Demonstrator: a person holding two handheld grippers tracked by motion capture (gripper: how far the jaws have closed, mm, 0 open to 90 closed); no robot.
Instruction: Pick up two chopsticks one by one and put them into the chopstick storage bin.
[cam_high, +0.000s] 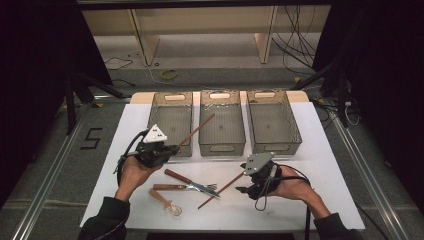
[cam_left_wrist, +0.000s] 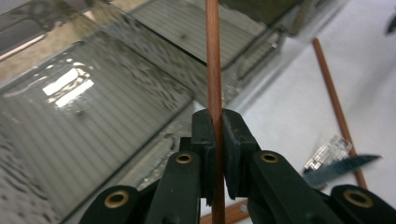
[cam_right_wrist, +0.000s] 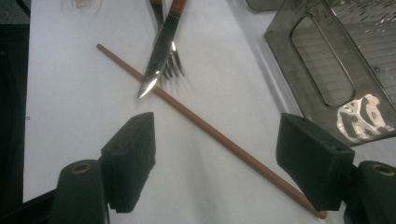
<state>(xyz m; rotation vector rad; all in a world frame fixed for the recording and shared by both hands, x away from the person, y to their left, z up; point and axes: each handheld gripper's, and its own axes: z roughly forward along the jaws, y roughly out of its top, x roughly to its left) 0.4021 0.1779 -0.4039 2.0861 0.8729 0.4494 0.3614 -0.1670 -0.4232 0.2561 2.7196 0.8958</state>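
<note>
Left gripper (cam_high: 170, 149): jaws clamped on chopstick (cam_high: 197, 130), thin red-brown rod slanting up over near edge of left bin (cam_high: 171, 120) toward middle bin (cam_high: 222, 122)
Right gripper (cam_high: 241, 189): jaws spread wide, nothing gripped; second chopstick (cam_right_wrist: 196, 121) flat on table (cam_high: 310, 165) between them, its far end by knife (cam_right_wrist: 159, 56) and fork (cam_right_wrist: 173, 65)
Count: two chopsticks, three bins in far row, one knife, one fork, one spoon (cam_high: 167, 204) near left

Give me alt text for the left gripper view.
The left gripper is shut on a brown chopstick that runs straight up, above a clear grey bin. At right, a second chopstick and a knife tip lie on the white table.
</note>
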